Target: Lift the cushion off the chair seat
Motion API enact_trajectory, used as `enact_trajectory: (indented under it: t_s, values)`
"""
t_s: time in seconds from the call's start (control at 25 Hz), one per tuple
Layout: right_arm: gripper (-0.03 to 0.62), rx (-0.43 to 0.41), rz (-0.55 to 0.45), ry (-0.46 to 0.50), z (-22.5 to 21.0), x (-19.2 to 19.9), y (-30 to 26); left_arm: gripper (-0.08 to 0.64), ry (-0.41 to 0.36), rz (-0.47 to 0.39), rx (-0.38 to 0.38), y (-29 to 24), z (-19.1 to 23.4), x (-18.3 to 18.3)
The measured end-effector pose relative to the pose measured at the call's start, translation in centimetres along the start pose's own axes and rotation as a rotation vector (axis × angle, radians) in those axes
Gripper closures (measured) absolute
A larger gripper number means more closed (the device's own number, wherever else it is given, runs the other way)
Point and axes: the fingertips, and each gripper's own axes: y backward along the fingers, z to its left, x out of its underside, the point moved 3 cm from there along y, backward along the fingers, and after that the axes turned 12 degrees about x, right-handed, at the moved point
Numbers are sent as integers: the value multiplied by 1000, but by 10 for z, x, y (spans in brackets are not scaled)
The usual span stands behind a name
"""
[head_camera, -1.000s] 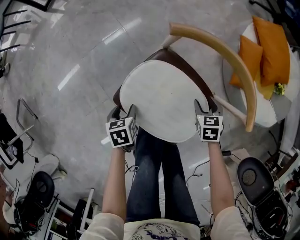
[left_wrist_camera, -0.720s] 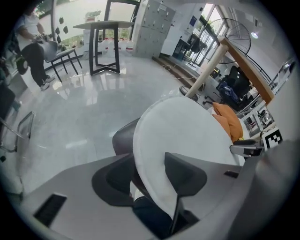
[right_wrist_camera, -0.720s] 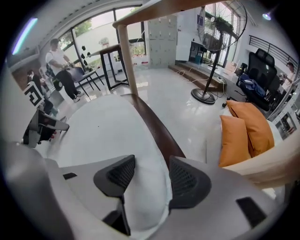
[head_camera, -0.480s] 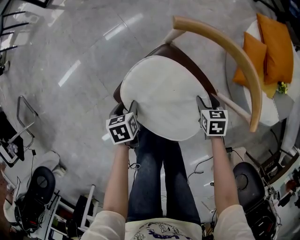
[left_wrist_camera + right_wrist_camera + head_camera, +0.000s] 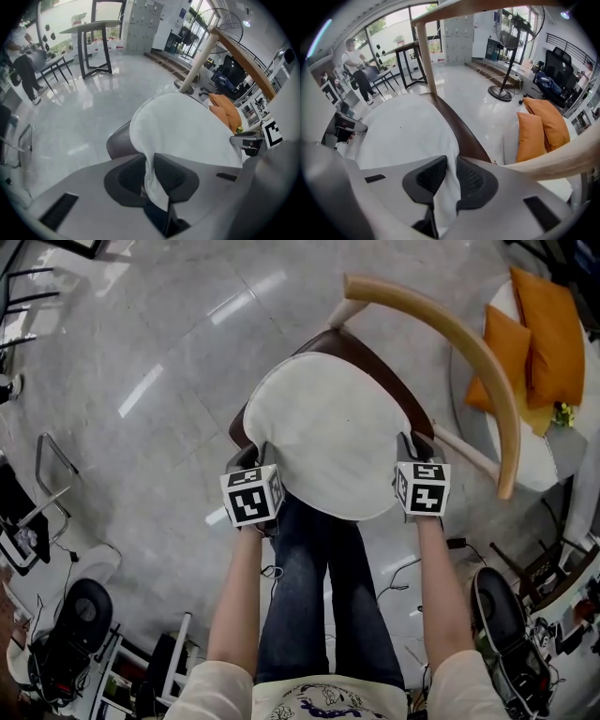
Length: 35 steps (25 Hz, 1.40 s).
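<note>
So the white cushion point(image 5: 328, 432) is lying on the brown seat of the wooden chair point(image 5: 469, 352), and from above it looks flat on it, though I can't say for sure. The left claw point(image 5: 151, 168) has just been closing and is pinching the cushion's near-left edge, with fabric bunched between the pads. Same deal with the right claw point(image 5: 449, 176), which has just closed onto the near-right edge. Both point steeply down. The orange pillows point(image 5: 539, 329) are well off to the right.

It looks like an open office or lab space: glossy floor point(image 5: 141, 381), grey lockers point(image 5: 140, 23), a high table point(image 5: 93, 42) — also a standing fan point(image 5: 506, 56), a black office chair point(image 5: 555, 70) and loose cables point(image 5: 403, 577).
</note>
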Motion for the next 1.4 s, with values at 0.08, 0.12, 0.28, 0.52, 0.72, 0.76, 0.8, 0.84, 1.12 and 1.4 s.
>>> enact_trajectory:
  t_s: [0.08, 0.12, 0.28, 0.52, 0.72, 0.76, 0.8, 0.84, 1.12, 1.4]
  values:
    - [516, 5, -4, 19, 1, -3, 5, 499, -12, -2, -12, 3, -2, -2]
    - [520, 4, -7, 23, 1, -5, 8, 502, -15, -5, -15, 5, -4, -4]
    - [523, -7, -25, 28, 0, -9, 29, 505, -24, -9, -11, 19, -11, -9]
    - [525, -6, -64, -37, -5, -25, 77, 505, -69, -58, -27, 65, -26, -34]
    - [525, 0, -116, -79, -13, -45, 134, 505, -85, -112, -35, 117, -46, -54]
    - [525, 0, -130, -84, -16, -50, 145, 503, -90, -127, -36, 129, -50, -59]
    - [525, 2, -145, -89, -19, -56, 156, 503, -94, -142, -38, 140, -56, -63]
    - [524, 5, -161, -93, -22, -62, 167, 503, -99, -158, -40, 151, -62, -68]
    - [523, 36, -278, -107, -34, -102, 261, 503, -123, -274, -35, 243, -95, -94]
    - [522, 60, -407, -114, -49, -129, 354, 503, -147, -396, -30, 329, -130, -108]
